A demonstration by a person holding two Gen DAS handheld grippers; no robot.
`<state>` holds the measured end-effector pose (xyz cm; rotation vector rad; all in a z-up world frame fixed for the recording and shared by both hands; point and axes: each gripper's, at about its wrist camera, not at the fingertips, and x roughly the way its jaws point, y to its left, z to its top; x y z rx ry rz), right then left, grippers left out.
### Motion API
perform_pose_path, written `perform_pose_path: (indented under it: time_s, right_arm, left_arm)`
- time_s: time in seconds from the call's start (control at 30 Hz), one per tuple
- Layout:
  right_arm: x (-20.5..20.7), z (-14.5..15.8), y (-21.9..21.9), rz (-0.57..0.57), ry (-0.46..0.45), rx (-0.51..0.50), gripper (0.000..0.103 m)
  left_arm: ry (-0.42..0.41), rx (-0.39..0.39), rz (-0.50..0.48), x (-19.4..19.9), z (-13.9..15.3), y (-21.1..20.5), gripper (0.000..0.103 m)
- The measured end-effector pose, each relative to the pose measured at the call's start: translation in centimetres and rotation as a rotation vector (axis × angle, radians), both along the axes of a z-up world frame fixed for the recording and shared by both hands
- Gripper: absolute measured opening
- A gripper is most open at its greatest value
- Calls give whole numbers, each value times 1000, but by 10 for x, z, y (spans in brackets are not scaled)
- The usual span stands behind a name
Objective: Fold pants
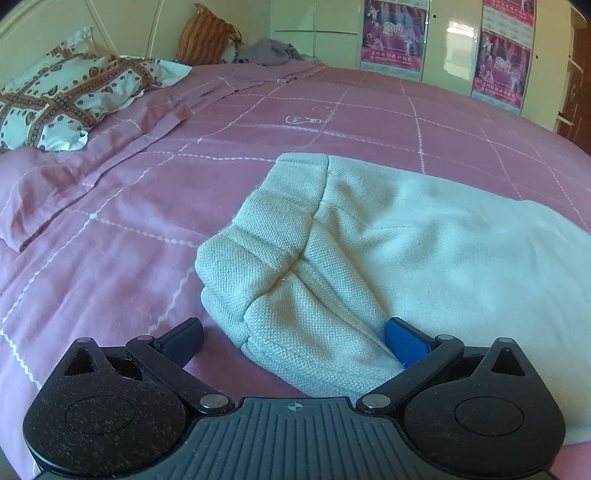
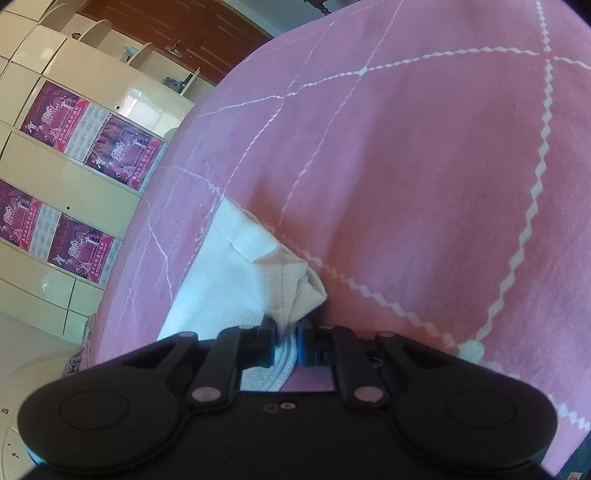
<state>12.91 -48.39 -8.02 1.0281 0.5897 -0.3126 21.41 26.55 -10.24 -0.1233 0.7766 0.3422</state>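
Note:
White knit pants lie folded on the pink bedspread, their ribbed waistband end nearest the camera in the left wrist view. My left gripper is open, its blue pads spread on either side of that waistband corner, not pressing on it. In the right wrist view the other end of the pants bunches up into my right gripper, which is shut on a fold of the white fabric just above the bedspread.
Patterned pillows and an orange cushion lie at the head of the bed with a grey garment. Cream wardrobes with purple posters stand beyond the bed's far edge. A brown door shows behind.

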Motion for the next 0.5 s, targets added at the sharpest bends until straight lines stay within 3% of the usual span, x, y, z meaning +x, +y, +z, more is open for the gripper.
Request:
perform_pose_path:
  time_s: [0.3,0.5]
  right_arm:
    - [23,29,27,-2,133,-148,11]
    - [56,76,96,118,57,-332,11]
  left_arm:
    - [-73,-8,0,-6,-9,1,103]
    - [-88,-24,-21,-8,-7,5,103]
